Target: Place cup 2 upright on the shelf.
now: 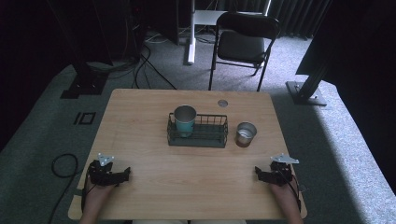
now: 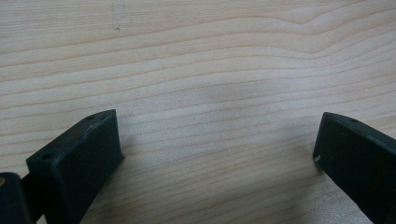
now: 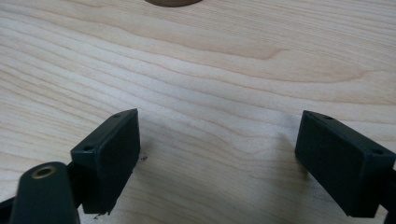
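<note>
A dark wire basket [image 1: 210,139] sits in the middle of the wooden table [image 1: 187,182]. A teal cup with a metal rim [image 1: 185,120] stands upright in the basket's left end. A second metal cup [image 1: 245,134] stands on the table just right of the basket. My left gripper [image 1: 122,175] rests near the front left edge, held by a hand. Its jaws are spread wide over bare wood in the left gripper view [image 2: 217,135]. My right gripper [image 1: 260,173] rests near the front right. It is open too [image 3: 218,133], with nothing between the jaws.
A round grommet [image 1: 222,102] is set in the table near its far edge. Beyond the table a black folding chair [image 1: 245,42] stands on the grey carpet. A cable loop [image 1: 63,164] lies on the floor at the left. A brown curved edge [image 3: 173,2] shows at the top of the right gripper view.
</note>
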{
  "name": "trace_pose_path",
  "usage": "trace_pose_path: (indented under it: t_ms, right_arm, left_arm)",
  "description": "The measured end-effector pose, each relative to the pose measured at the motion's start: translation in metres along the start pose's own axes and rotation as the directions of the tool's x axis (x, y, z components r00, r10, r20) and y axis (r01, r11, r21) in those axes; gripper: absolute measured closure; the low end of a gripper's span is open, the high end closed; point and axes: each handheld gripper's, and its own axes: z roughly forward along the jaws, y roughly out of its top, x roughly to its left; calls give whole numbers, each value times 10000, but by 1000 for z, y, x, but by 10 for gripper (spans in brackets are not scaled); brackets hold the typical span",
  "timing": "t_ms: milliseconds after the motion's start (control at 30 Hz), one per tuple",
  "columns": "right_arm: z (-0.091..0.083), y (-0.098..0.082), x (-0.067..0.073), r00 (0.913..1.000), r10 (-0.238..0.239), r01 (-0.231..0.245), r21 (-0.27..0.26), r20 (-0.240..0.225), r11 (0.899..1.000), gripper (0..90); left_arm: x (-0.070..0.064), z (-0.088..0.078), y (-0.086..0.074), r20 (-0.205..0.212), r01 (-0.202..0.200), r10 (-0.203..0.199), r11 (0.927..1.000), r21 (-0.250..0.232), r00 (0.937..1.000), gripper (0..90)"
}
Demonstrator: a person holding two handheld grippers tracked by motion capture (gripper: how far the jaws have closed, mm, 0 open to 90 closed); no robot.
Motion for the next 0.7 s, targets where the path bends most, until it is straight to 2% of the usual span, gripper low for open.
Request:
trace_pose_path:
  t_ms: [200, 467, 700]
  right_arm:
    - [3, 5, 3, 9999, -63, 64, 141, -100, 9999, 138]
    - [6, 16, 8, 9998, -184, 183, -139, -119, 9997, 139]
    - [7, 26, 7, 9997, -70, 63, -350, -215, 9994, 139]
  left_arm:
    - [0, 0, 0, -4, -8, 8, 10000, -1, 10000, 16]
    - [0, 0, 0, -4, -7, 7, 10000, -5, 10000, 15]
    - [0, 0, 0, -4, -9, 9, 10000, -7, 10000, 15]
